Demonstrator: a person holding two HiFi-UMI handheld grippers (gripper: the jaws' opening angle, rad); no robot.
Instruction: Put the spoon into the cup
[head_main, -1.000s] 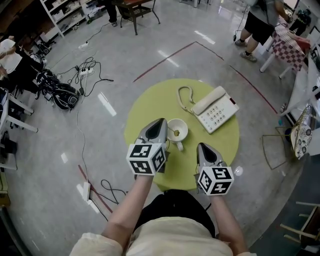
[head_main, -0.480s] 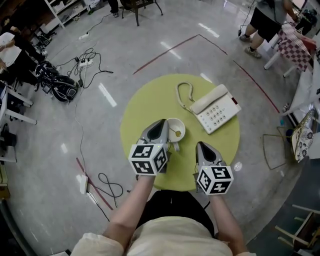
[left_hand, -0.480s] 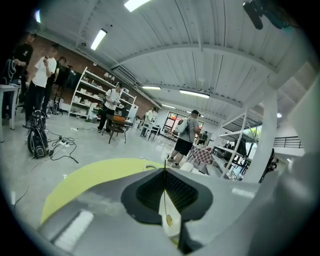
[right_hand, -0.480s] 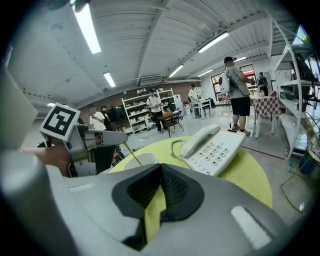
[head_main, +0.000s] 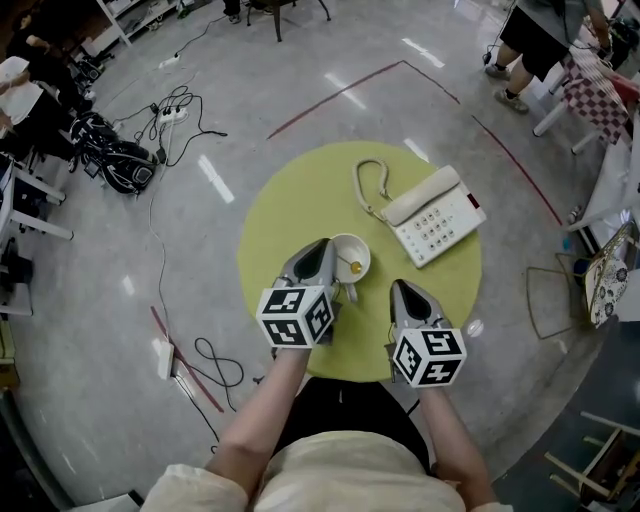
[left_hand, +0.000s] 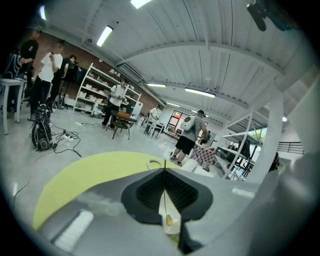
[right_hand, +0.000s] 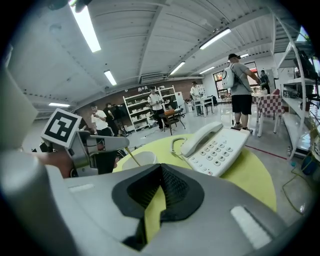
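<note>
**Q:** Current step?
**A:** Insertion. The left hand-held gripper (head_main: 322, 245) pinches the spoon (head_main: 355, 267) by its handle, bowl inside the cup (head_main: 366, 252), frame centre on the desk (head_main: 290, 200). The right hand-held gripper (head_main: 398, 288) is pressed together, empty.
**Q:** Next move? Markings?
**A:** Probably release, then withdraw. No legible writing.

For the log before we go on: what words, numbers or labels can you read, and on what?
No text can be read.
Keypad of the telephone: key marks too small to read.
Marker cubes on left gripper and right gripper: black-and-white squares, no letters.
</note>
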